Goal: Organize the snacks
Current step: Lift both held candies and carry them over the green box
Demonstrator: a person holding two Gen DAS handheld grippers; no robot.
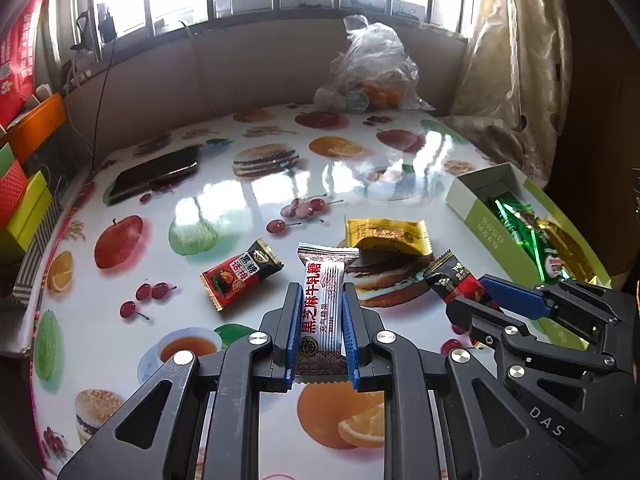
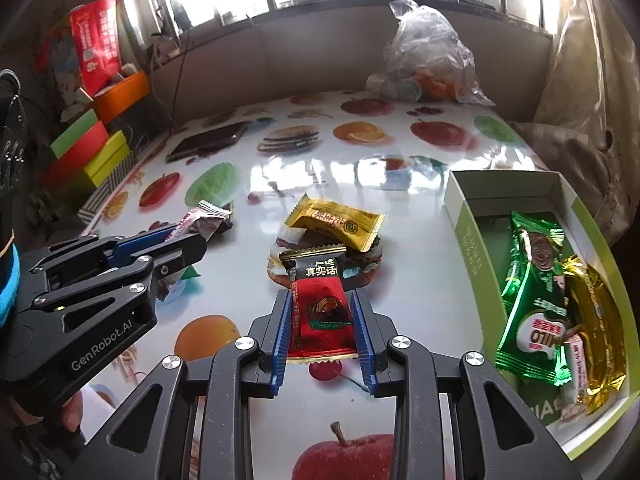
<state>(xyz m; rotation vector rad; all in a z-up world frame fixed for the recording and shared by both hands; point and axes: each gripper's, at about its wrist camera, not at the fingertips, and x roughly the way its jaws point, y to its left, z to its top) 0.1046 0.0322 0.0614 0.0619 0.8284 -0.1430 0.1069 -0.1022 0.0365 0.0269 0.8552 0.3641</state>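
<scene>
- The left gripper [image 1: 320, 312], low in the middle of the left wrist view, pinches a long white-and-brown foil-wrapped candy bar [image 1: 322, 300] across its width, lengthwise between the blue pads.
- The right gripper [image 2: 322, 328], low centre of the right wrist view, is clamped on a red-and-black crinkle-edged candy packet [image 2: 320, 304], the pads pressing its long sides.
- Both packets look light and soft; the glossy film is probably slippery, so a grip across the filled middle, not the crimped ends, should hold best.
- At the right of that view lies an open white-and-green cardboard box [image 2: 460, 220], already holding a shiny green foil packet [image 2: 536, 304] and a gold one beside it.
- On the glossy fruit-printed tabletop [image 1: 224, 200] a gold foil packet [image 1: 386, 236] and a second red-and-black packet [image 1: 240, 274] lie loose, above the held bar in the left wrist view.
</scene>
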